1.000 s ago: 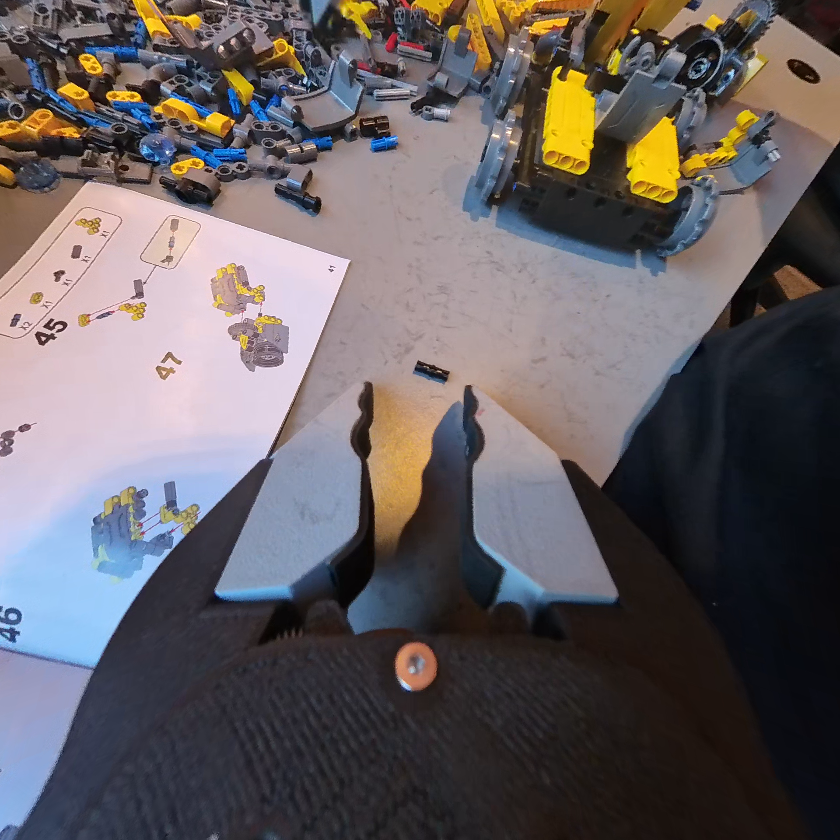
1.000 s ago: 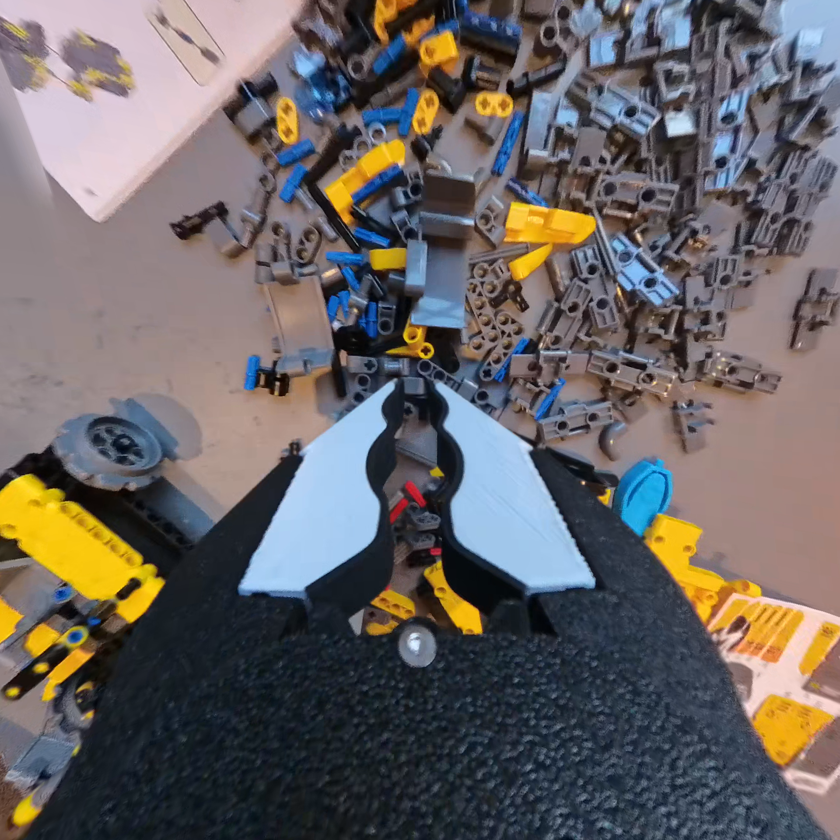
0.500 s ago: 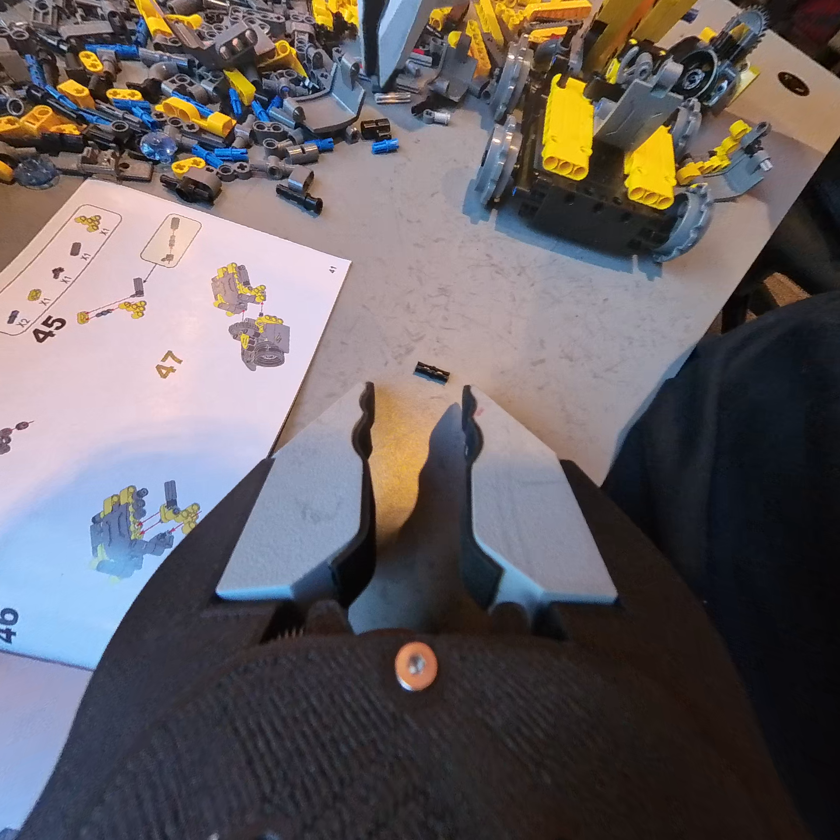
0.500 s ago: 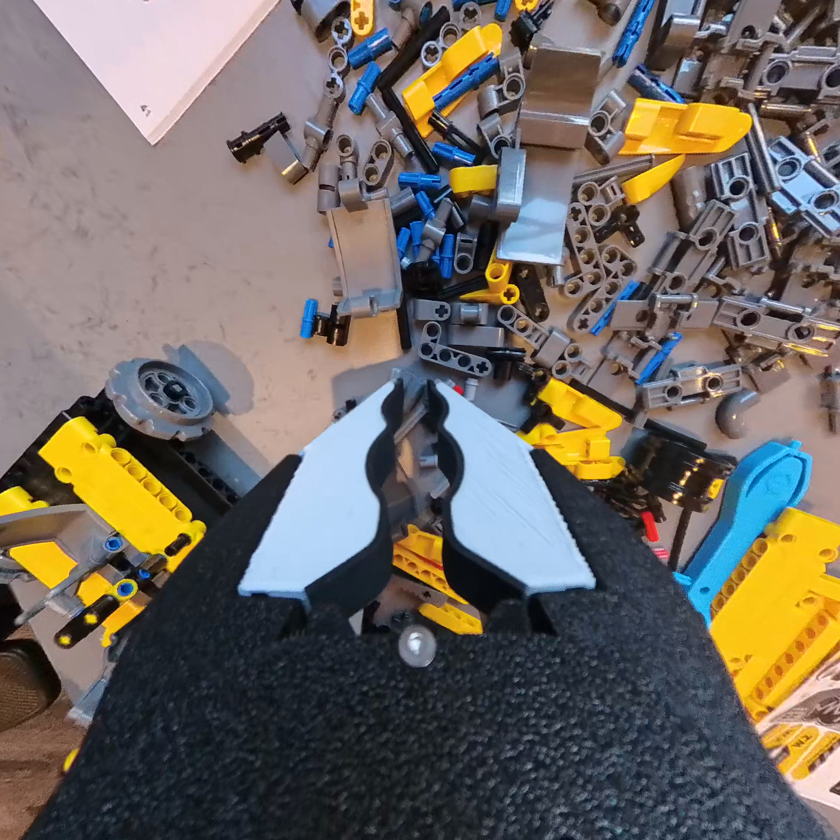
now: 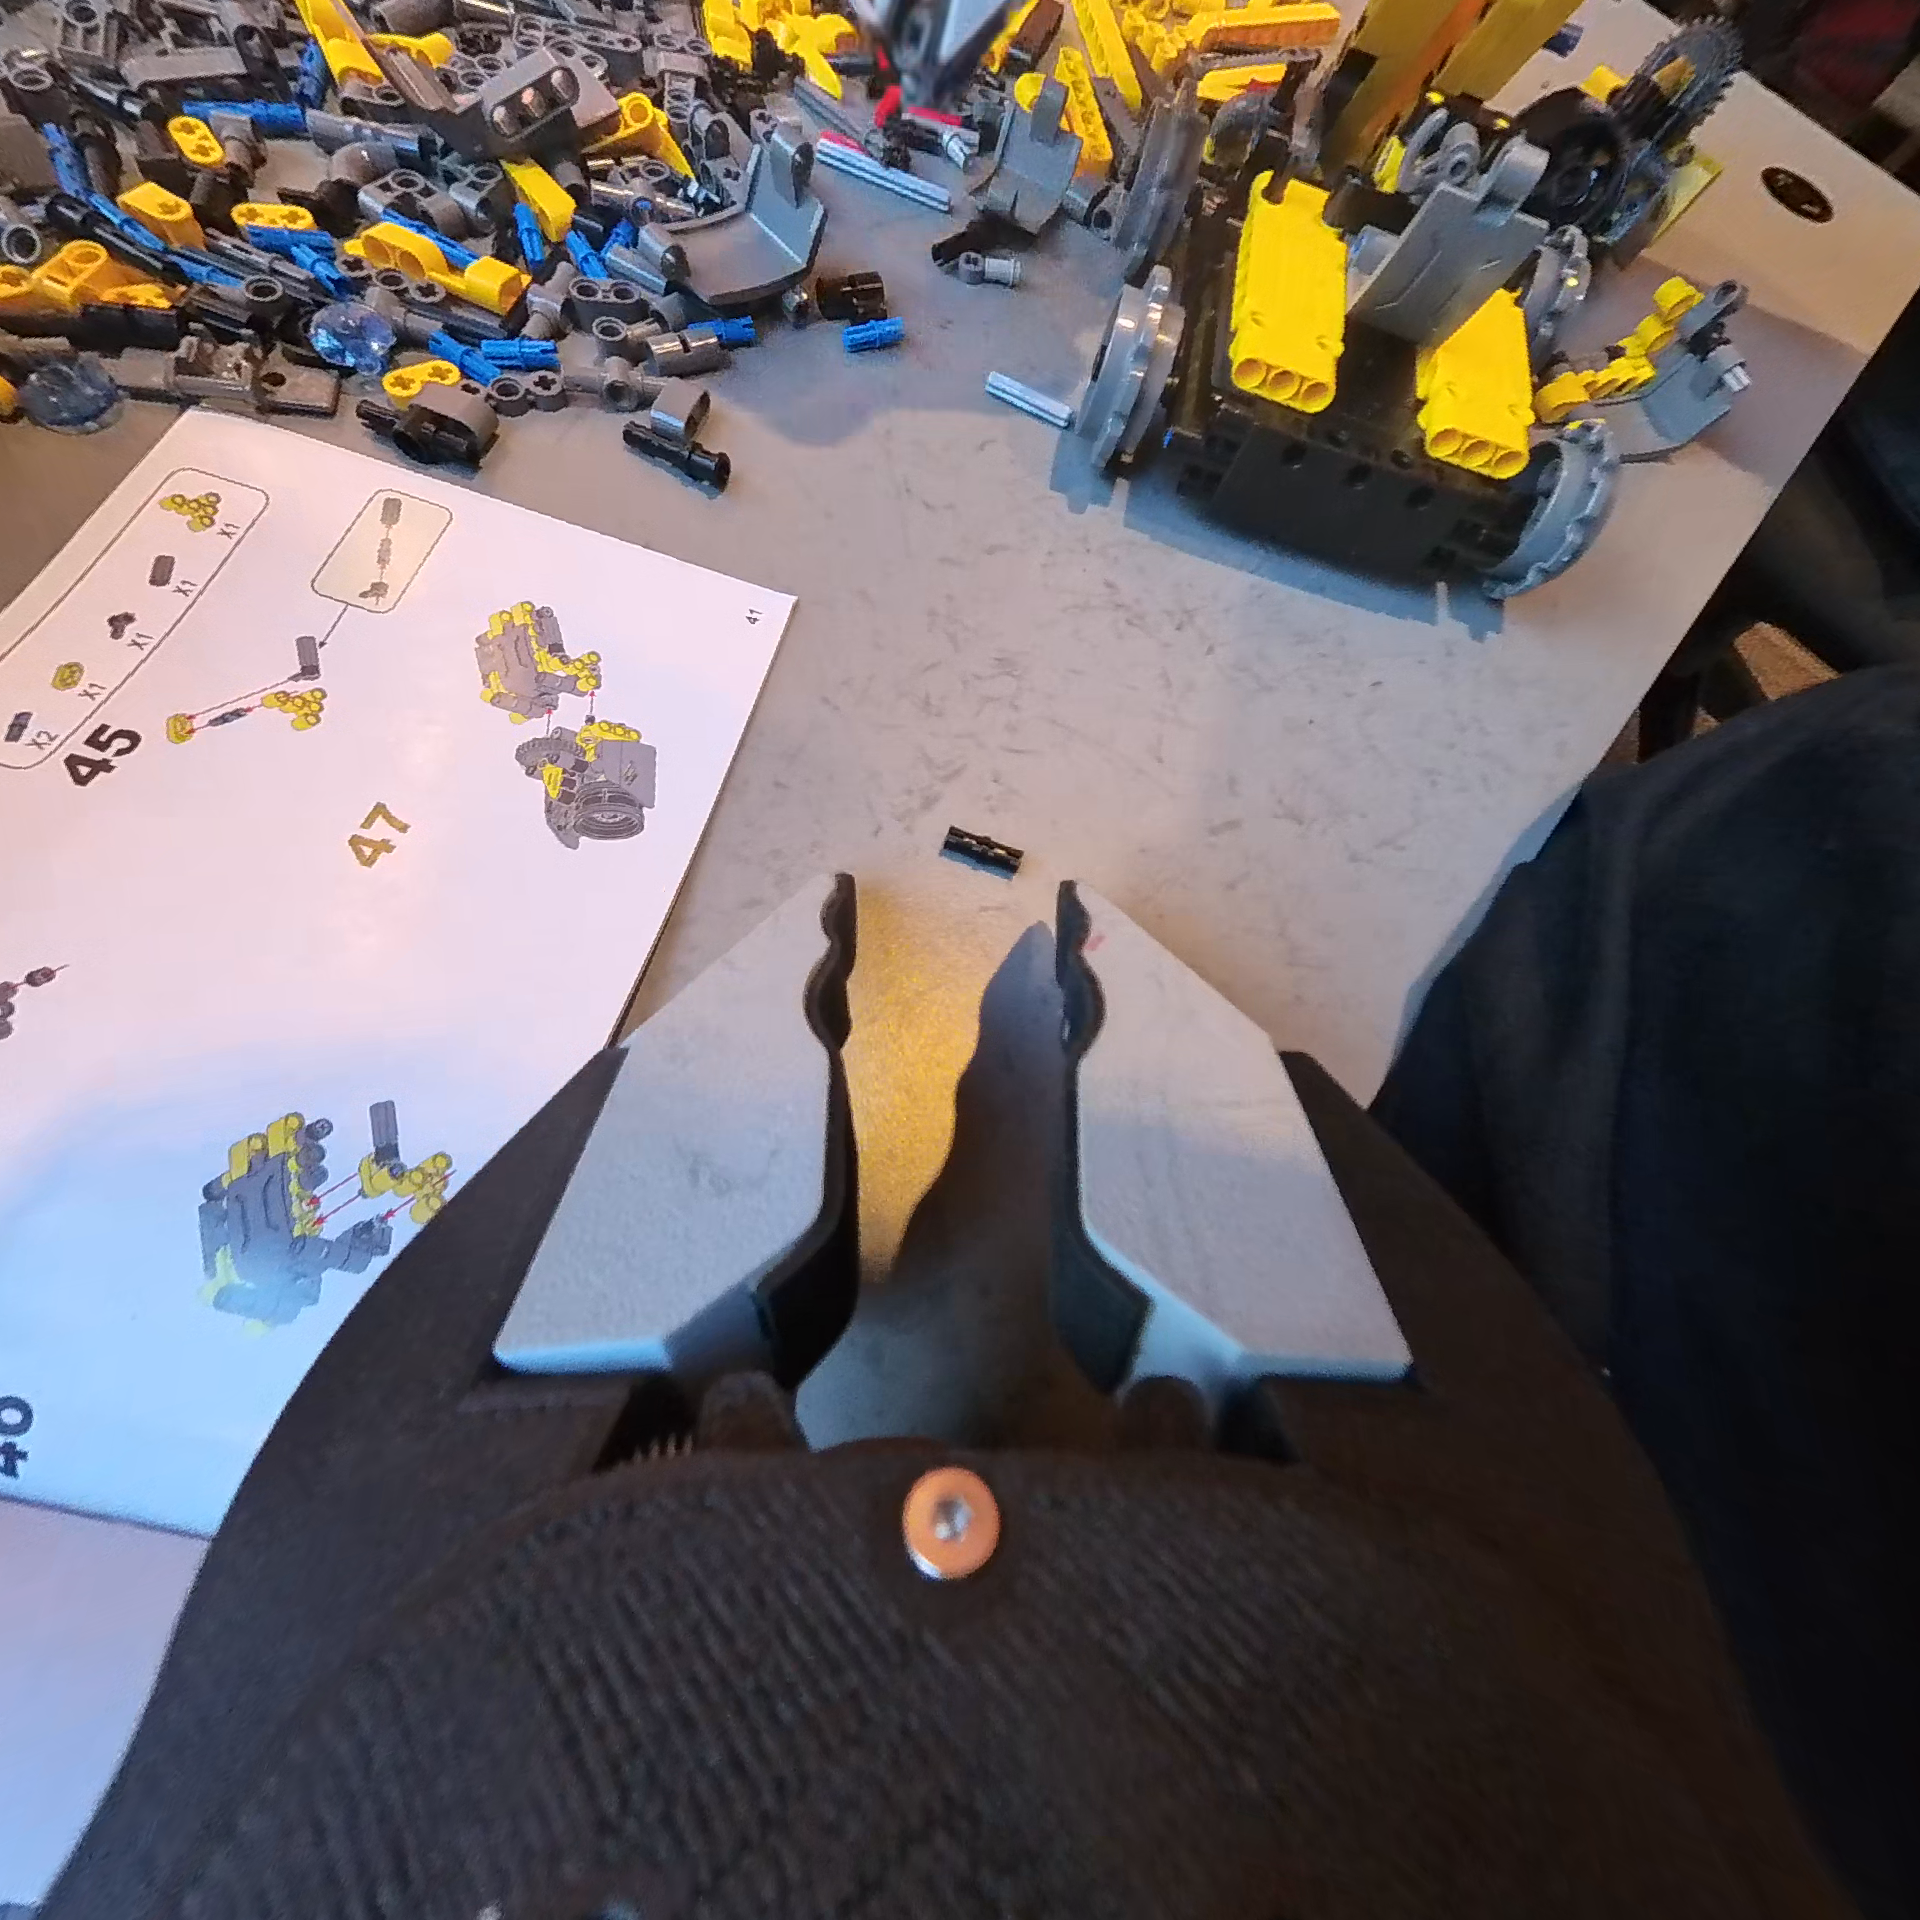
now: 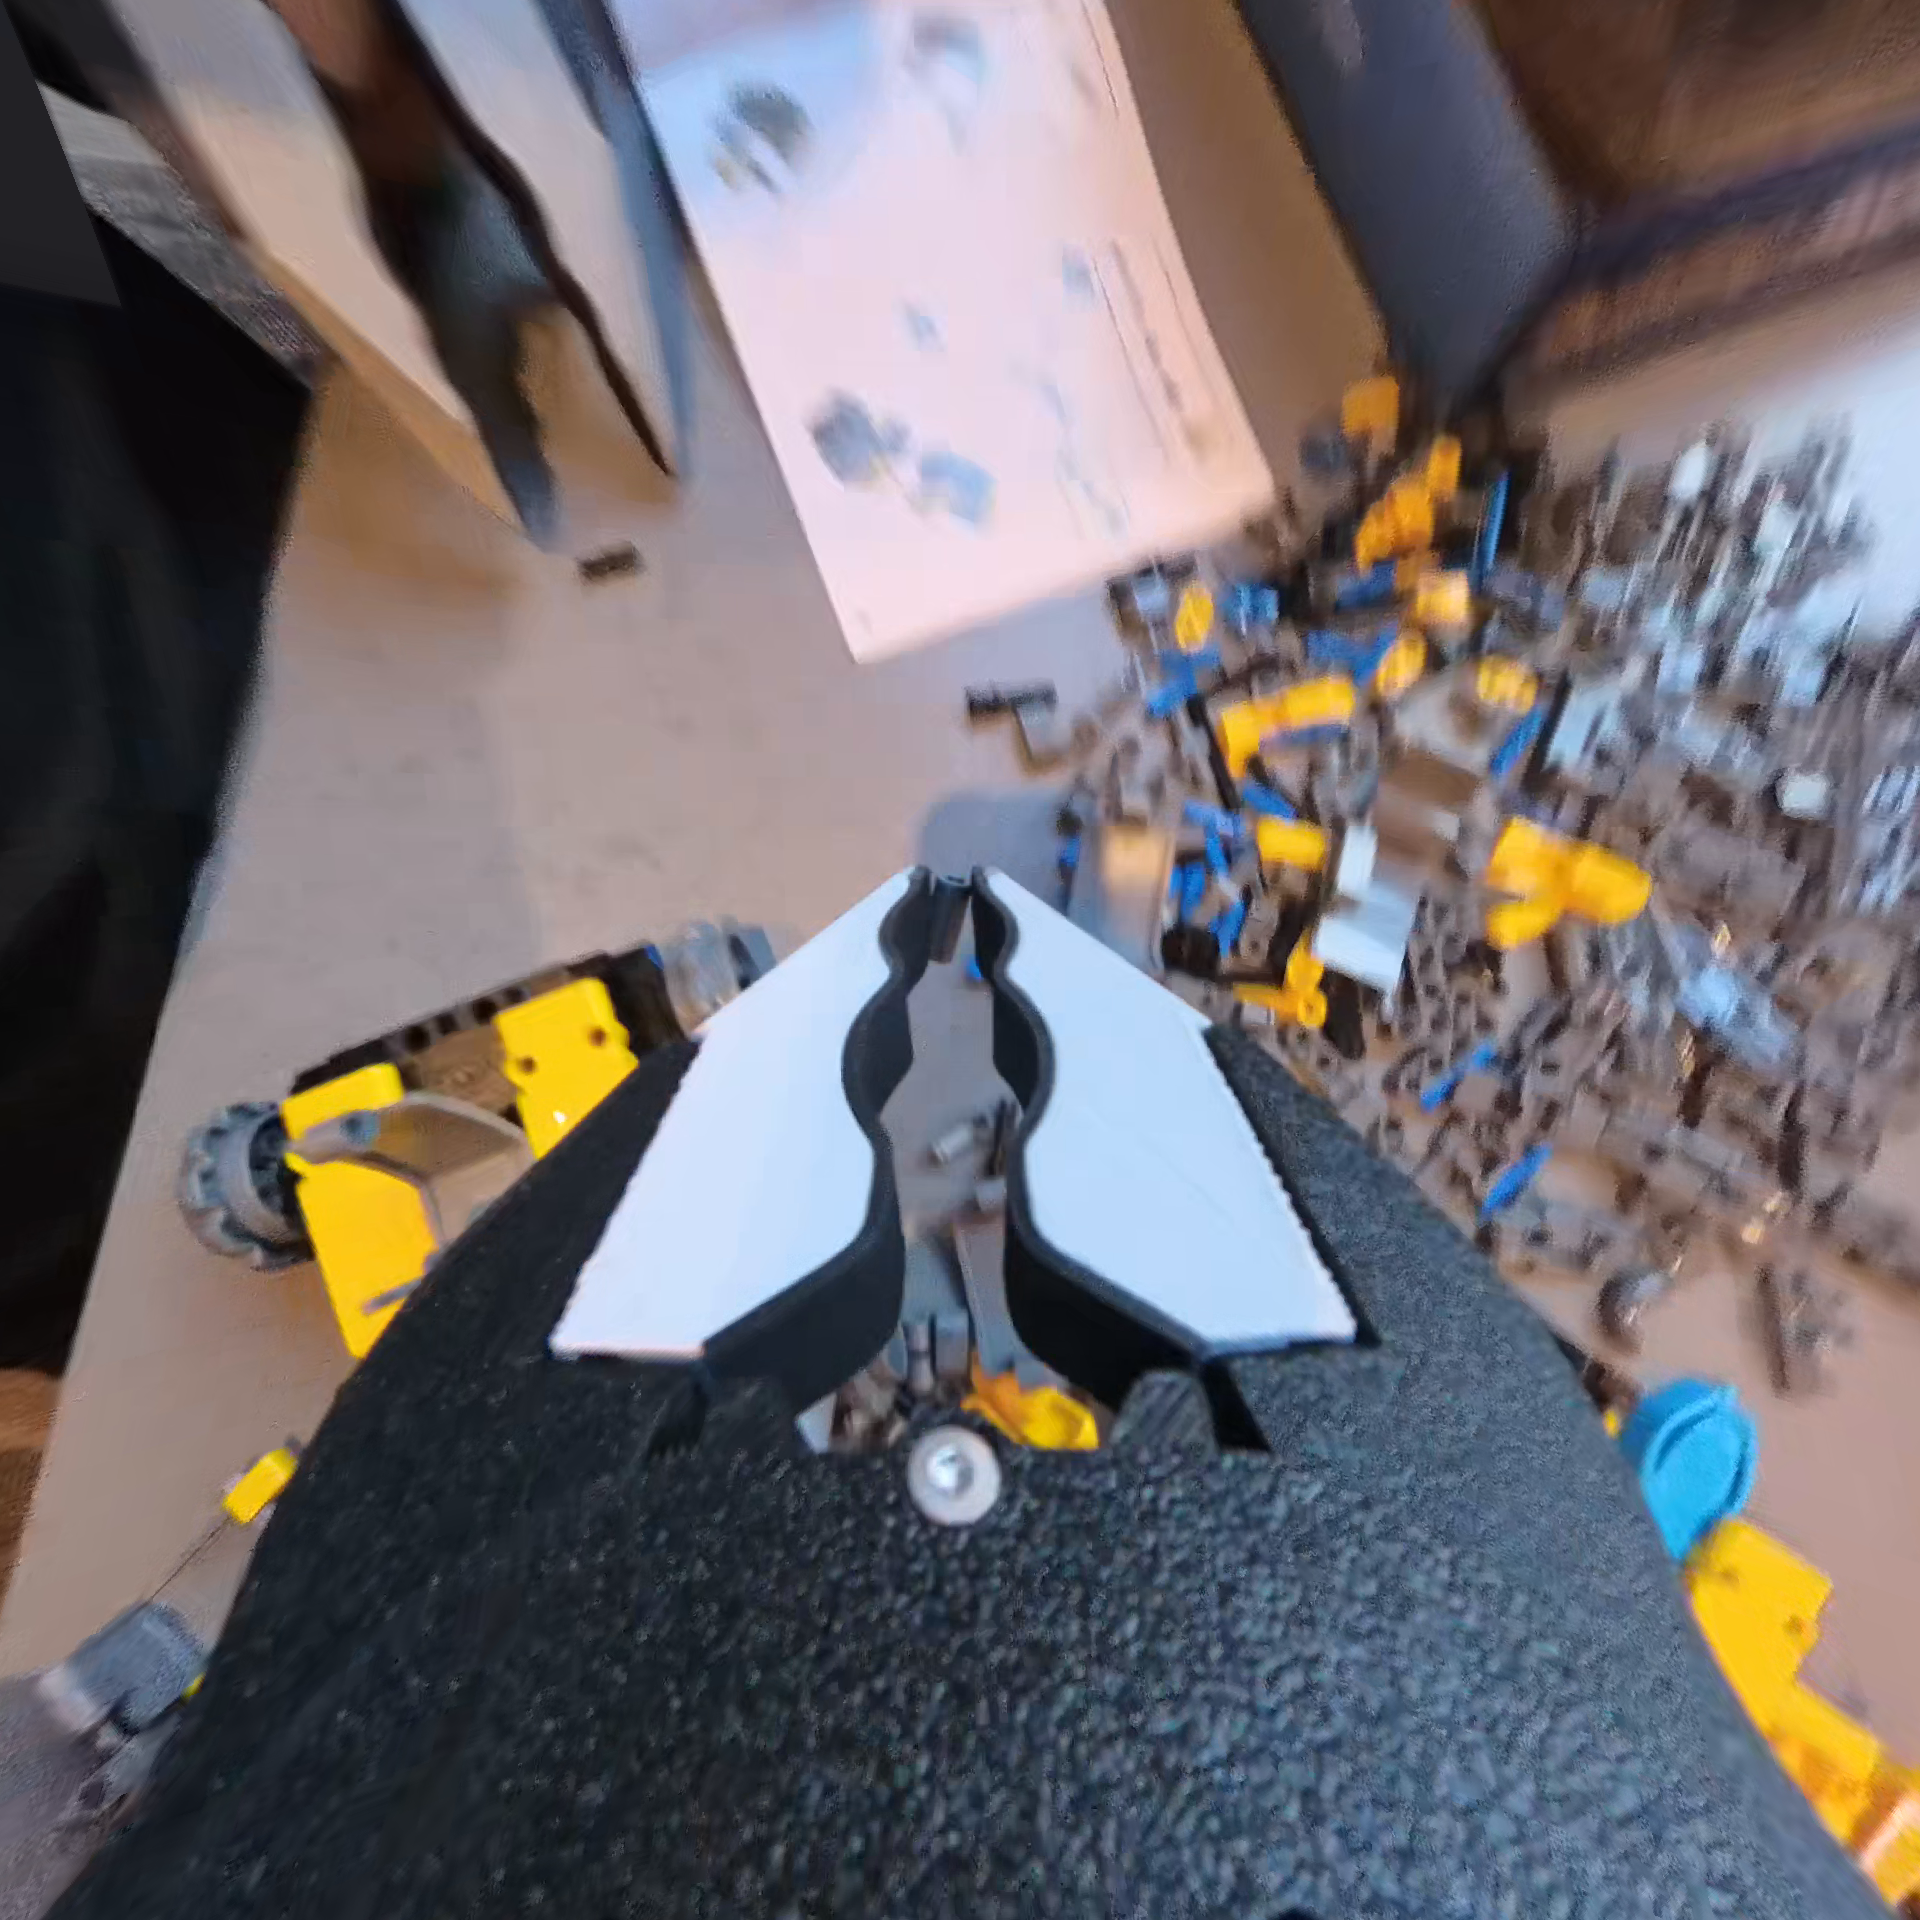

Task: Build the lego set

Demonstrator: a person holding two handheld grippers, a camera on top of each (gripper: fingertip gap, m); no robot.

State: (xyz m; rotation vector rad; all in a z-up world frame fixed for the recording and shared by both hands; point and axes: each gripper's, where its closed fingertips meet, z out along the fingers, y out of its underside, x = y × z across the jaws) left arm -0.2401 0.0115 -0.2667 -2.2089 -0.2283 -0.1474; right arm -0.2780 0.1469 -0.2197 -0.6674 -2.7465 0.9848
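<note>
Grey, scuffed worktop [image 5: 1091, 665]. My left gripper [image 5: 954, 896]: fingers spread wide, holding nothing, one small black pin [image 5: 983, 847] lying just past the tips. One instruction sheet [image 5: 312, 831] to the left, its near corner hidden under my gripper. One part-built yellow-and-black model [image 5: 1351, 416] farther off, beside a heap of loose bricks [image 5: 364, 208] too many to count. My right gripper [image 6: 948, 906]: fingers nearly together, pinching one small dark piece [image 6: 945, 920] at the tips; that view is motion-blurred, room indistinct.
</note>
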